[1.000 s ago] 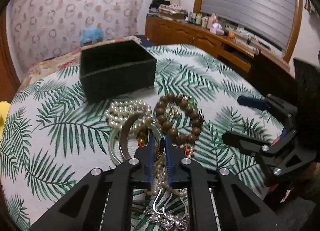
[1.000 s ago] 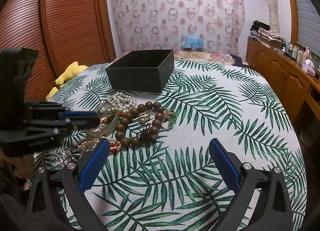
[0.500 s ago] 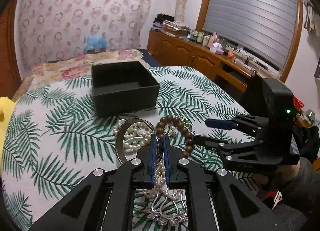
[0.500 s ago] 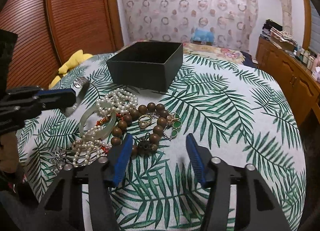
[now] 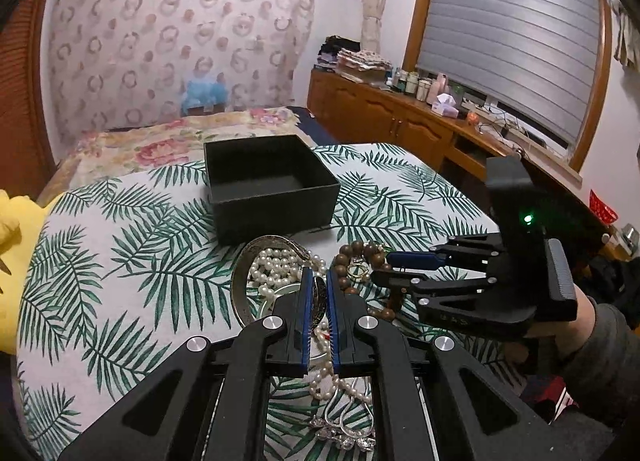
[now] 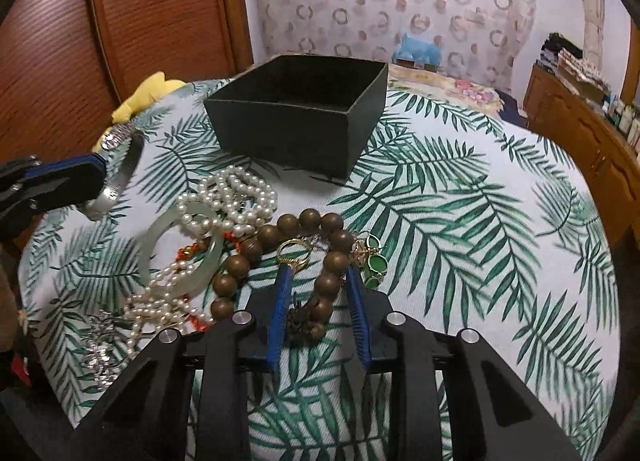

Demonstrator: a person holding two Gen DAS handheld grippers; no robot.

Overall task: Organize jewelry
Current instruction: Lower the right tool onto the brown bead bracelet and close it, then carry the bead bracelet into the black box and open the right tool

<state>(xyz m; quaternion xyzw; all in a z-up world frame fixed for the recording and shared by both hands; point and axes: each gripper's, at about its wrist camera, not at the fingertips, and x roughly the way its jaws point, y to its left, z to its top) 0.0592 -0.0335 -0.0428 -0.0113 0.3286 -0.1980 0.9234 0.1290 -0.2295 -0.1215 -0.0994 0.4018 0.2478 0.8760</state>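
My left gripper [image 5: 316, 281] is shut on a silver bangle [image 5: 250, 261] and holds it lifted above the jewelry pile; the bangle also shows in the right wrist view [image 6: 120, 165]. My right gripper [image 6: 316, 273] is open, its fingers straddling the near side of a brown wooden bead bracelet [image 6: 280, 229], low over the cloth. A pearl necklace [image 6: 232, 197], a pale jade bangle [image 6: 180, 253], a gold ring [image 6: 294, 251] and green earrings [image 6: 374, 265] lie in the pile. An open black box [image 6: 304, 117] stands behind it, apparently with nothing in it.
The round table has a palm-leaf cloth [image 6: 460, 201]. A silver ornament [image 6: 98, 345] lies at the pile's left edge. A yellow soft toy [image 6: 148, 97] sits at the table's far left. A wooden cabinet [image 5: 400, 125] stands to the right.
My left gripper has lifted the silver bangle up off the pile. My right gripper has moved forward to the wooden bead bracelet and narrowed its opening around it.
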